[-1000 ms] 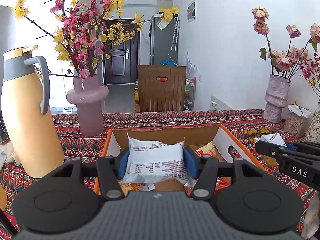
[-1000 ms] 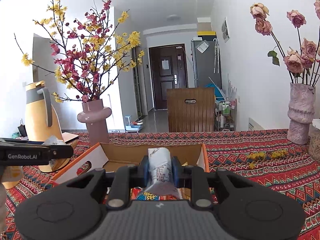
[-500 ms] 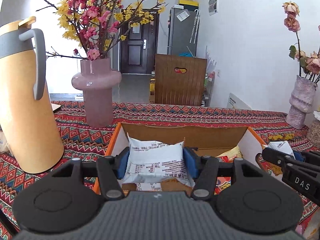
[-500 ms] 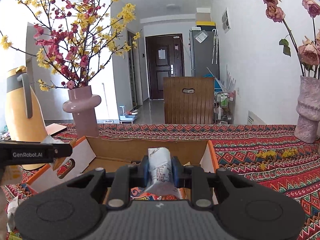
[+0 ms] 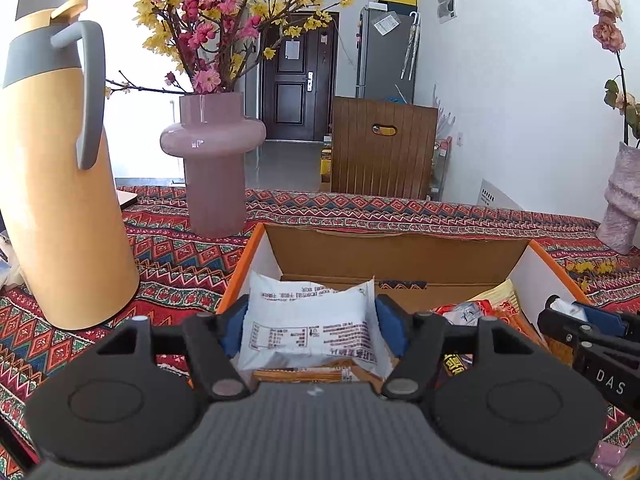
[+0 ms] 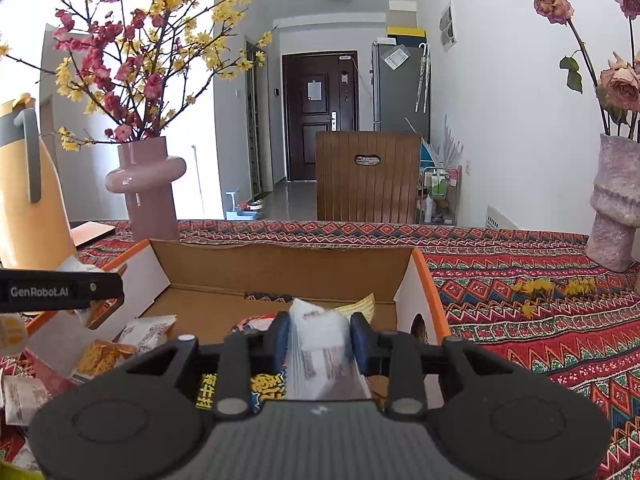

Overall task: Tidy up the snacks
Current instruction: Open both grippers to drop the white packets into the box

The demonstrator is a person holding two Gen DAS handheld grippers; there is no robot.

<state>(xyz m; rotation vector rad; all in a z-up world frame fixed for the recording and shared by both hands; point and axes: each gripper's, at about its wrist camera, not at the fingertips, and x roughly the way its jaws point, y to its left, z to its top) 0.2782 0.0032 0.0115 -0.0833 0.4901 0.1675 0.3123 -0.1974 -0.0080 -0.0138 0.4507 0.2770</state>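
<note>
An open cardboard box (image 5: 400,256) with orange edges stands on the patterned tablecloth and holds several snack packets (image 5: 496,312). My left gripper (image 5: 312,328) hangs low over the box's left half. Its jaws are opening, and a white printed packet (image 5: 308,320) sits loosely between the blue pads. My right gripper (image 6: 320,340) is over the right half of the box (image 6: 280,268), next to its right wall. Its jaws are opening too, and the narrow white packet (image 6: 320,344) between them looks blurred as it slips down.
A tall yellow jug (image 5: 52,184) and a pink vase (image 5: 214,168) with blossom branches stand left of the box. A rough grey-pink vase (image 6: 616,208) is at the right. Loose packets (image 6: 24,396) lie at the box's near left. A wooden chair back (image 5: 384,148) rises behind the table.
Both grippers came forward and down into the box. Their jaws have spread apart, and the right one's packet has started to drop.
</note>
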